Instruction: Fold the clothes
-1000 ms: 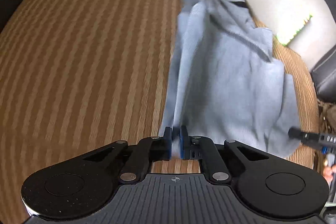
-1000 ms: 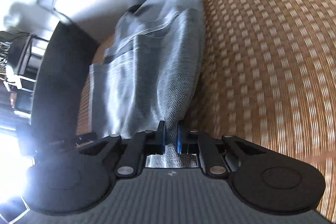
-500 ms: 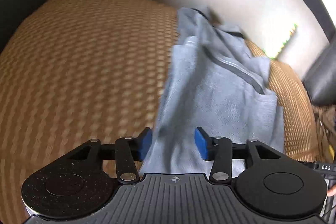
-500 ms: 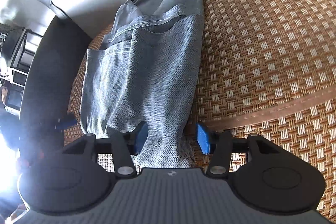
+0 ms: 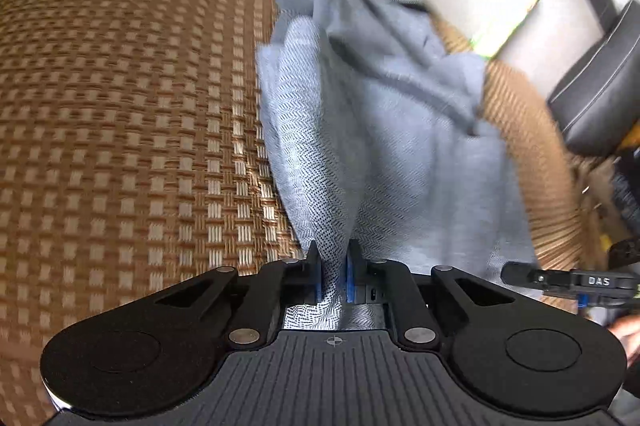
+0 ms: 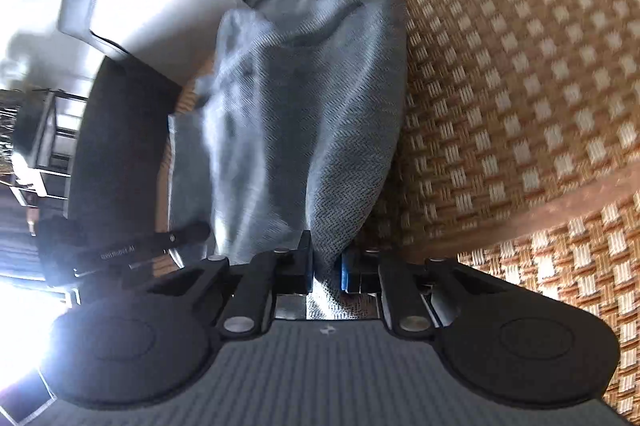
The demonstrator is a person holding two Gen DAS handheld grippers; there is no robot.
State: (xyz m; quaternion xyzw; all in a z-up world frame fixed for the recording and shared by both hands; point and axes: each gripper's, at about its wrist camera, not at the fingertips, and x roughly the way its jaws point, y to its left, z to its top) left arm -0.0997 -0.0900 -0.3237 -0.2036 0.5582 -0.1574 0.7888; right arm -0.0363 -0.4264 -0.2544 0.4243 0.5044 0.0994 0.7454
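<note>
On the woven mat (image 5: pixel 120 106), both jaws pinch the grey garment (image 5: pixel 380 146).

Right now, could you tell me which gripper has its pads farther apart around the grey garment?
The right gripper: its closing jaws hold a thicker bunch of the grey garment, while the left gripper is all but fully shut on a thin fold.
</note>
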